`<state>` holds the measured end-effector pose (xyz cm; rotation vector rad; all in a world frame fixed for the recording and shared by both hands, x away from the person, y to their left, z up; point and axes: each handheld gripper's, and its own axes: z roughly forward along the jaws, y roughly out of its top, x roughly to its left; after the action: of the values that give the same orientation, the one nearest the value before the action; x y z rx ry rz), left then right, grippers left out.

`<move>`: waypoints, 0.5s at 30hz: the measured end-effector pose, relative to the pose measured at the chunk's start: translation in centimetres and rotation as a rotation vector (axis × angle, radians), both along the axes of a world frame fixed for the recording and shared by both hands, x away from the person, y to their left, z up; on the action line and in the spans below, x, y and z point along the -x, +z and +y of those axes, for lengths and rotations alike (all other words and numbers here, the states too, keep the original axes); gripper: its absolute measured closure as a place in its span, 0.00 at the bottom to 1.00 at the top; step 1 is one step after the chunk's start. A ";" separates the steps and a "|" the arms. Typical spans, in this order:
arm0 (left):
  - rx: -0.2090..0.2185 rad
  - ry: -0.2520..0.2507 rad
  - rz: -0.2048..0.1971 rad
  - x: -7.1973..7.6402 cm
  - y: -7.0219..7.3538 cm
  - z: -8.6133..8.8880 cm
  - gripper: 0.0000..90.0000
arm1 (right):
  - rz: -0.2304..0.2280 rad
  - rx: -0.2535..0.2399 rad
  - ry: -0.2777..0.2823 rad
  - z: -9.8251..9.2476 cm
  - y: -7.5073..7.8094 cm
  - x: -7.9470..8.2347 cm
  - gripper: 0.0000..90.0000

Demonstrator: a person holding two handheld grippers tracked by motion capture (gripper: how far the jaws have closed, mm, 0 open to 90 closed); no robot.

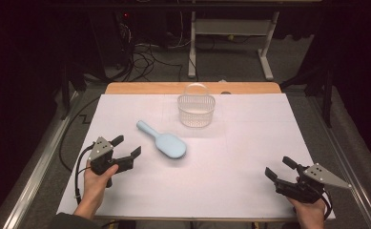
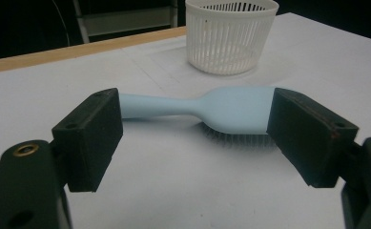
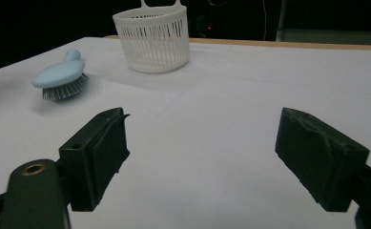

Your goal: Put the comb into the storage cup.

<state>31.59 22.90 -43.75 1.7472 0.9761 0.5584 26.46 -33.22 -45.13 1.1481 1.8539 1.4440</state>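
Observation:
A pale blue brush (image 1: 164, 141) lies bristles down on the white table cover, its handle pointing to the far left. In the left gripper view the brush (image 2: 211, 109) lies just beyond the open jaws. My left gripper (image 1: 127, 146) sits open at the left, a short way from the brush head, empty. A white slatted basket (image 1: 196, 109) stands upright at the back centre, also visible as the basket (image 2: 230, 34) and the basket (image 3: 153, 39). My right gripper (image 1: 281, 168) rests open near the front right corner, empty, with the brush (image 3: 61, 79) far off.
The white cover (image 1: 231, 157) spans the table, with a wooden edge (image 1: 145, 88) at the back. A dark floor with cables and a white table frame (image 1: 264, 52) lie beyond. A metal rail (image 1: 45, 152) runs along the left side.

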 end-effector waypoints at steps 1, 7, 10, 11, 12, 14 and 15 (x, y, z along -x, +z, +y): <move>-0.003 -0.002 0.000 -0.2 0.0 -0.1 0.23 | 0.000 0.000 0.000 0.0 0.0 0.0 0.21; -0.016 -0.014 -0.006 -1.0 0.6 -0.6 0.23 | 0.002 0.005 0.003 0.0 0.0 0.0 0.21; -0.022 -0.021 -0.010 -1.5 0.9 -0.9 0.22 | 0.005 0.004 0.005 0.0 0.0 0.0 0.21; -0.023 -0.023 -0.009 -1.7 1.0 -1.0 0.22 | 0.004 0.006 0.006 0.1 0.0 0.0 0.21; -0.020 -0.024 -0.009 -1.9 1.1 -1.1 0.22 | 0.004 0.006 0.006 0.1 0.0 0.0 0.21; -0.022 -0.033 -0.002 -2.3 1.3 -1.3 0.22 | 0.004 0.006 0.006 0.1 0.0 0.0 0.21; -0.025 -0.034 -0.001 -2.4 1.4 -1.4 0.21 | 0.004 0.006 0.007 0.1 0.0 0.0 0.21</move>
<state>34.04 21.54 -42.35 1.7825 0.9410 0.5517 26.47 -33.14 -45.15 1.1435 1.8659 1.4397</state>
